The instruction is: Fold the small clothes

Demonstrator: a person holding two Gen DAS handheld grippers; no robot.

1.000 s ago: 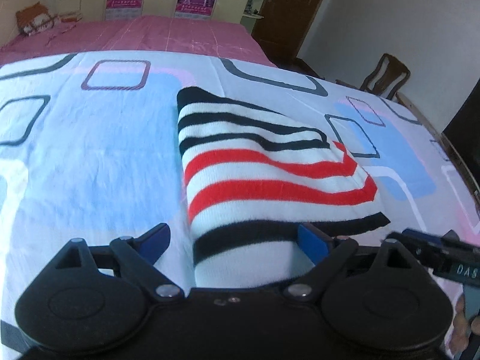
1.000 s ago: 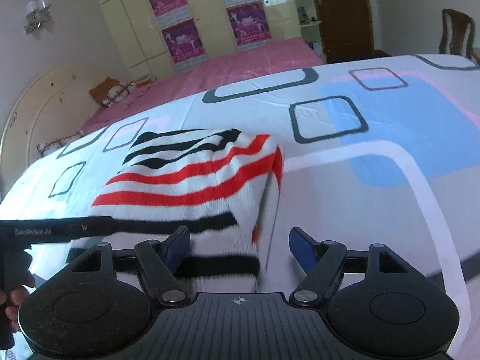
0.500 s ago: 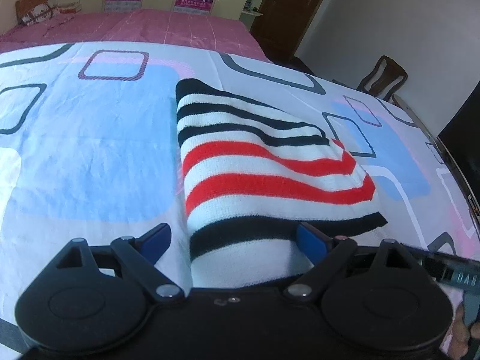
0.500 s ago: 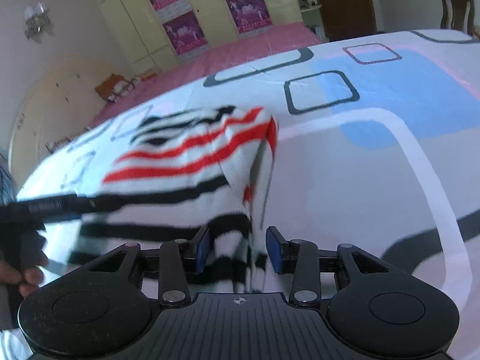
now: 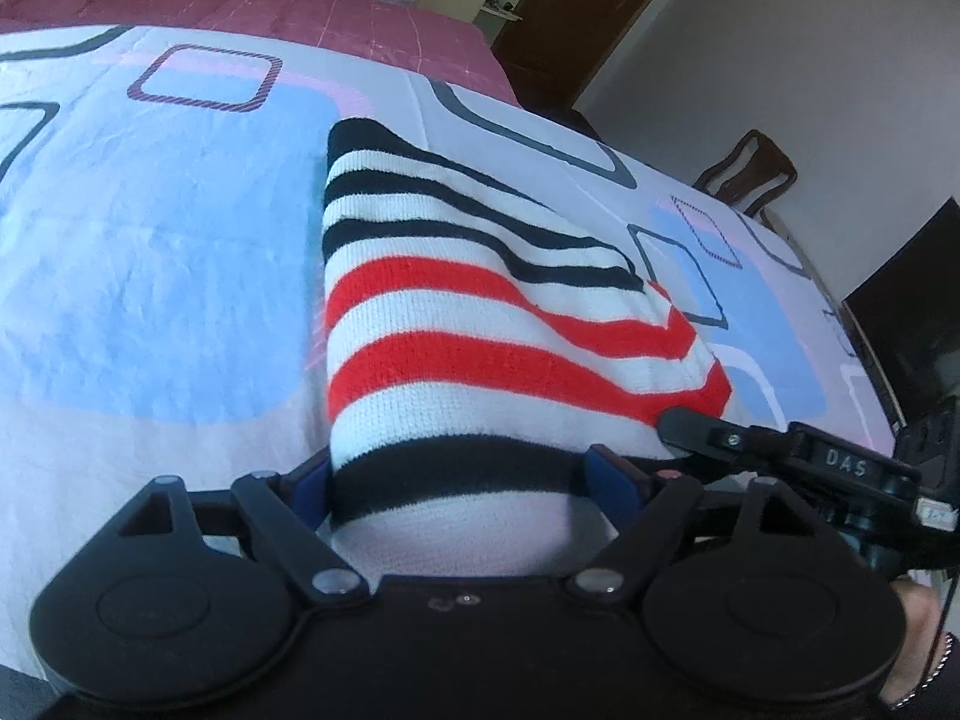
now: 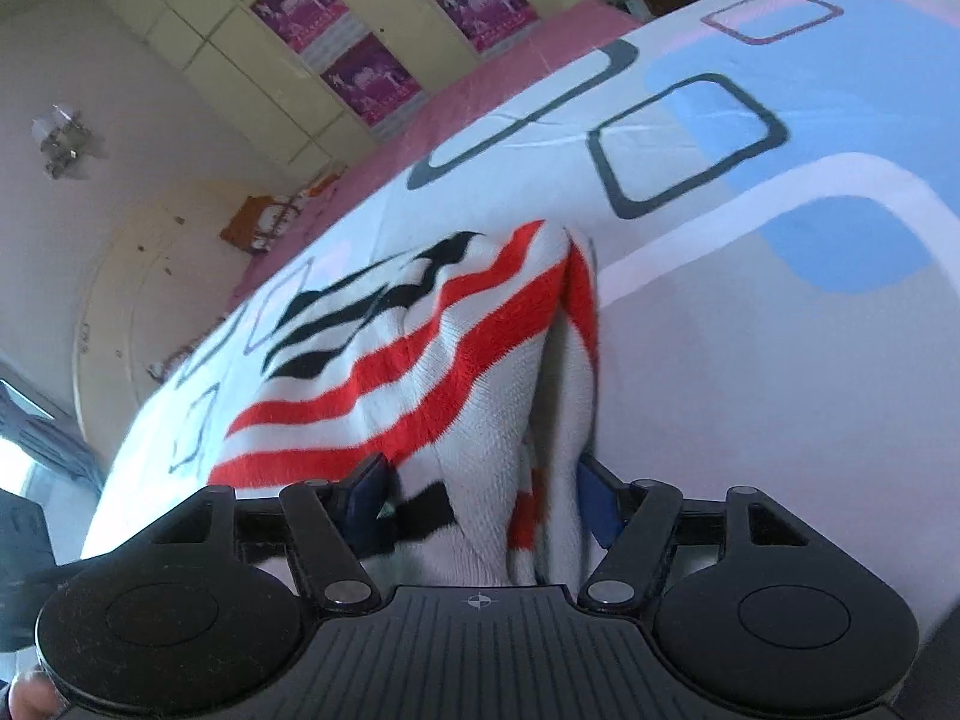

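A knitted garment [image 5: 480,324] with black, red and white stripes lies folded on the patterned bedsheet [image 5: 150,276]. Its near end sits between the blue pads [image 5: 612,480] of my left gripper [image 5: 462,483], whose jaws are closing against its sides without squeezing it. One black finger of the right gripper [image 5: 684,429] reaches the garment's right corner. In the right wrist view the garment [image 6: 420,372] has a raised fold standing between the pads of my right gripper [image 6: 483,501]. Those jaws are opening, and the left pad [image 6: 366,495] stands clear of the fold.
The sheet runs on to a pink bedcover [image 5: 270,6] at the back. Behind that are a wardrobe with purple posters [image 6: 360,78], a brown door [image 5: 576,18], a wooden chair [image 5: 750,174] and a dark screen [image 5: 912,324] past the bed's right edge. A hand [image 6: 30,696] shows bottom left.
The right jaws narrowed on the garment's fold, then spread again, and the gripper rolled and sank. The left pads drew in to the garment's sides. The right finger now reaches the garment's corner.
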